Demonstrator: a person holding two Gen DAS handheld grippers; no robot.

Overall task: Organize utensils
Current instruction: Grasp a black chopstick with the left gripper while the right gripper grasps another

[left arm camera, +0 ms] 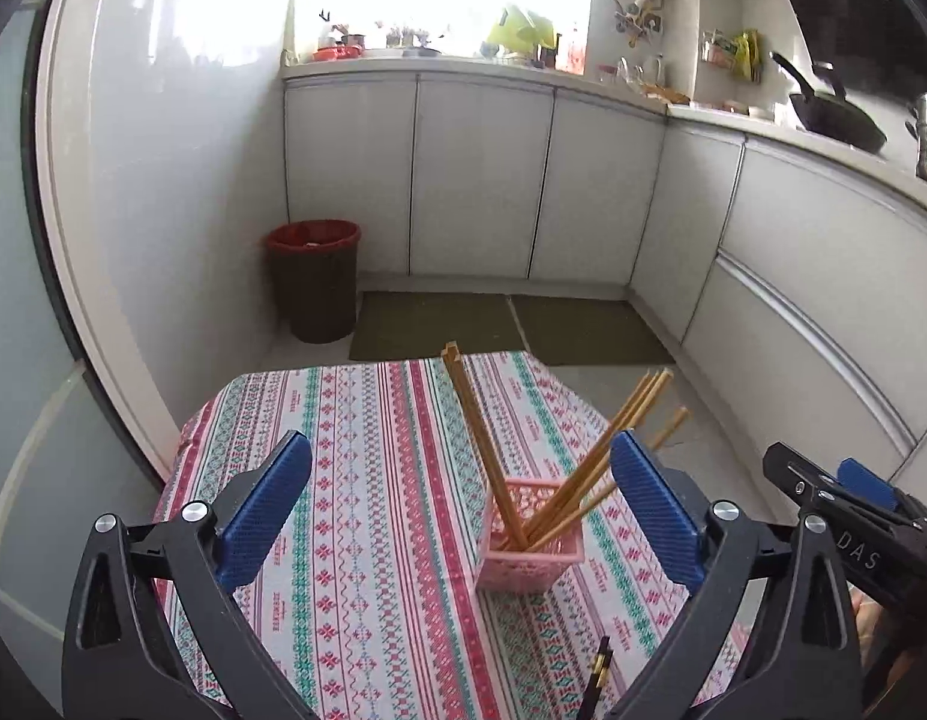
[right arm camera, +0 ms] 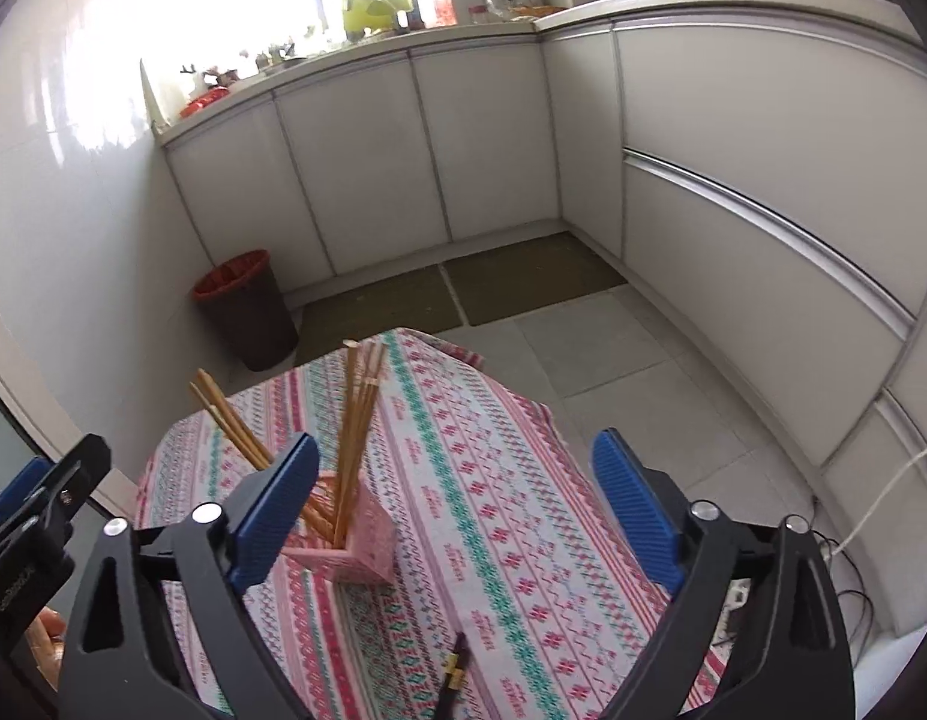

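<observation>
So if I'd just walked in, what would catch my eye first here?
Probably the pink basket standing on the striped tablecloth, with bamboo chopsticks fanning out of it at different slants. Next, the blue-padded left gripper and right gripper, both wide open and holding nothing. A dark pair of chopsticks lies at the table's near edge, outside the basket.

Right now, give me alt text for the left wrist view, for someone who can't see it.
Open left gripper hovers above a patterned tablecloth, where a pink basket holds wooden chopsticks fanned out. A dark chopstick pair lies on the cloth nearer the camera, and the right gripper shows at the right edge. White kitchen cabinets and a red bin stand behind.
</observation>
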